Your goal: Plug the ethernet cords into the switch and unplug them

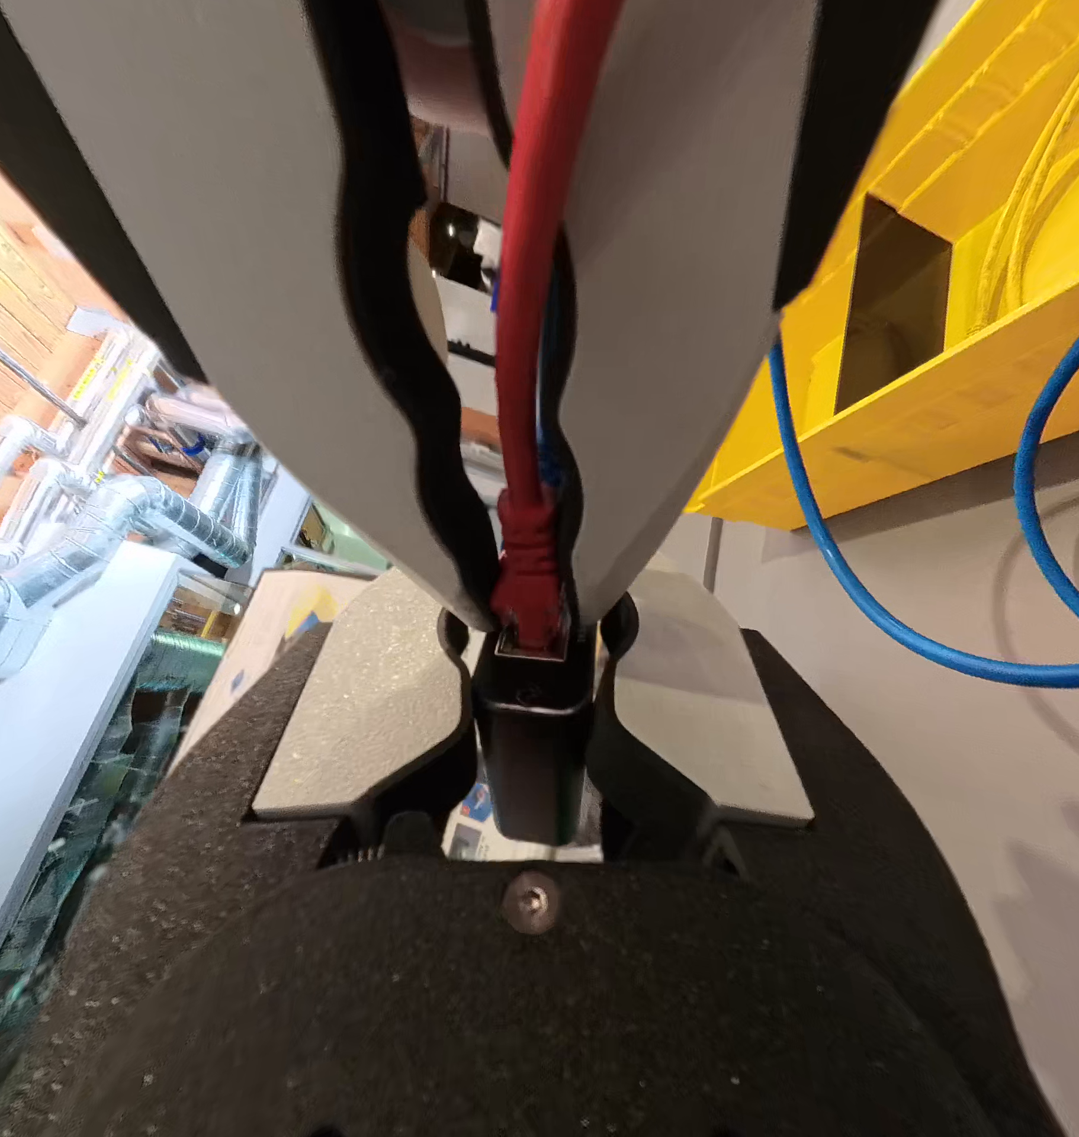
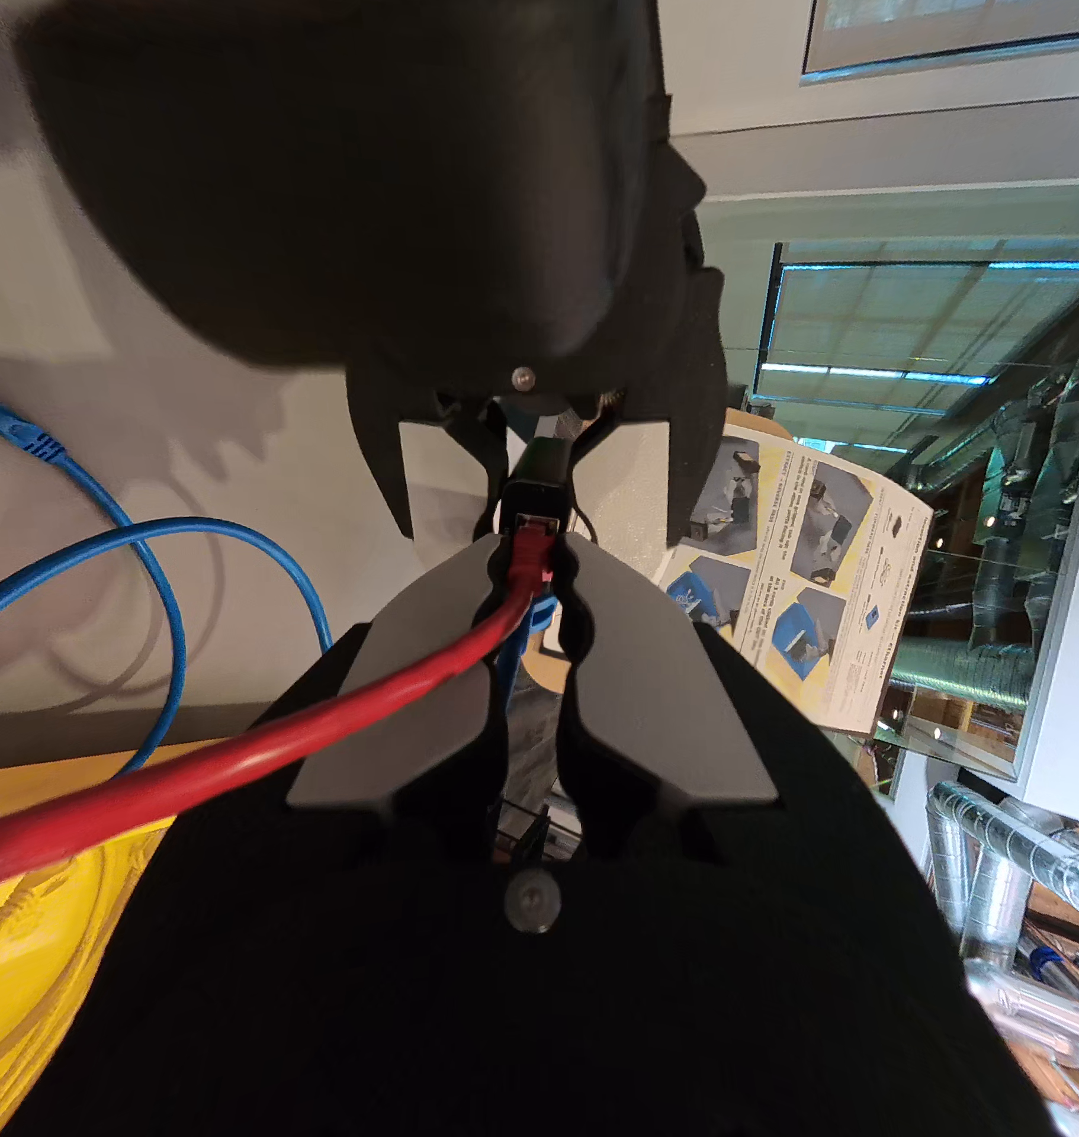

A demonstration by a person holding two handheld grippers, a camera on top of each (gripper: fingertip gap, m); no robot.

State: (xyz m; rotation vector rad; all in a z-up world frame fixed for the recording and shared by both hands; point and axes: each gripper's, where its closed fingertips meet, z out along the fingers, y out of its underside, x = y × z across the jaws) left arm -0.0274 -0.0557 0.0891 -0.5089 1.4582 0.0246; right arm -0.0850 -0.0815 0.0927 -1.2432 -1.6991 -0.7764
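between our two tools, held off the pale surface (image 2: 278,430), sits the switch (image 1: 531,738), a small black box with one socket facing our right gripper (image 2: 528,541). our left gripper (image 1: 534,664) is set wide around the switch, its dark pads (image 1: 466,707) pressed against the two sides of the box. our right gripper is nearly closed, pinching the red plug (image 2: 528,557) just behind its tip. the front of the plug sits in the socket; we cannot tell whether it is fully seated. the red cord (image 2: 340,707) runs back from the plug and off to the left of the right wrist view. behind it, between the same fingers, a bit of blue plug (image 2: 543,609) shows. a blue cord (image 2: 174,615) loops loosely beside a yellow box (image 1: 894,400), and a printed sheet (image 2: 801,584) stands on the far side.
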